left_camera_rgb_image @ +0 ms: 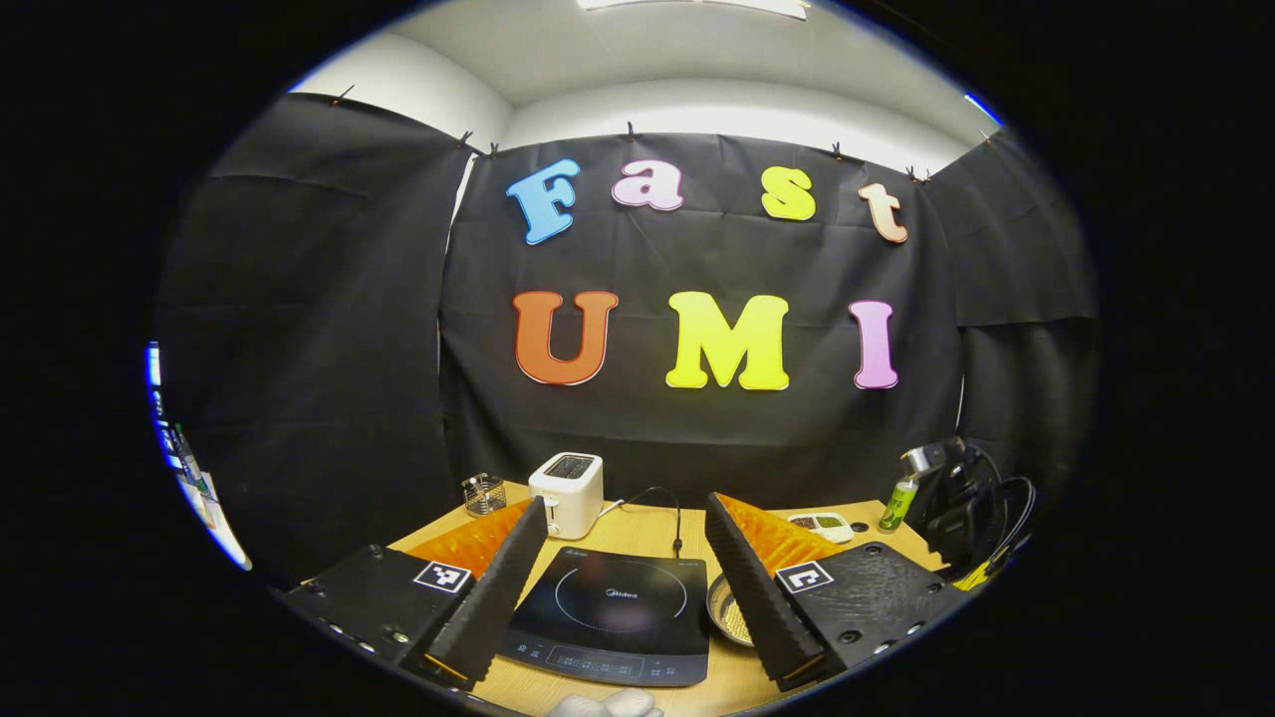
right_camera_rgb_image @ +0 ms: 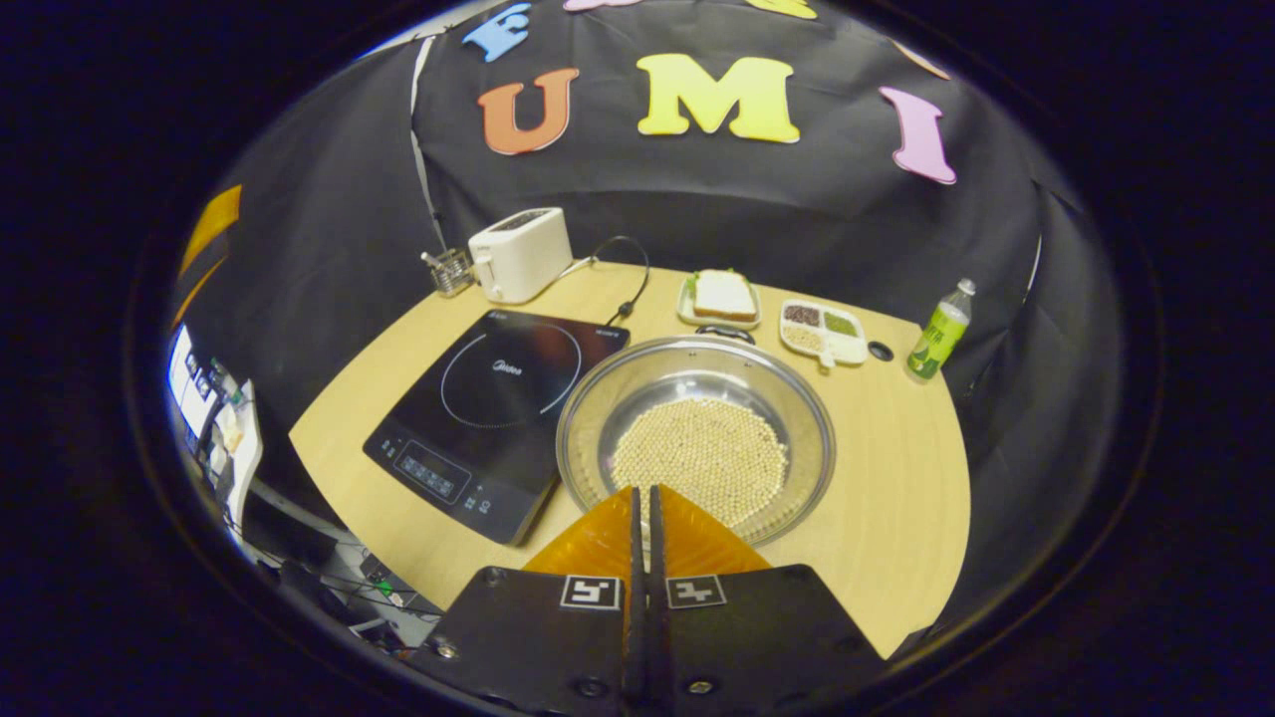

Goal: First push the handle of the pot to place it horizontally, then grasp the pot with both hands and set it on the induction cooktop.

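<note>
The table (right_camera_rgb_image: 896, 518), pale wood grain with a curved edge, takes the lower middle of the right gripper view. On it the cooktop (right_camera_rgb_image: 488, 408), a flat glossy black slab with a ring mark, lies left of centre. The pot (right_camera_rgb_image: 598, 418) sits just beside it at centre frame: a wide, shallow, shiny metal bowl holding a bed of small pale beads (right_camera_rgb_image: 702, 453). Its handle (right_camera_rgb_image: 724, 332), a dark loop, shows at the far rim.

The right gripper (right_camera_rgb_image: 643, 518) hangs over the near rim, jaws together. The left gripper (left_camera_rgb_image: 626, 588) hovers over the cooktop, jaws wide apart.

A smooth metal rim may slip from the fingers, and an uneven two-handed lift would likely tip the shallow pot and spill beads. A hard push on the handle could slide the pot instead.
</note>
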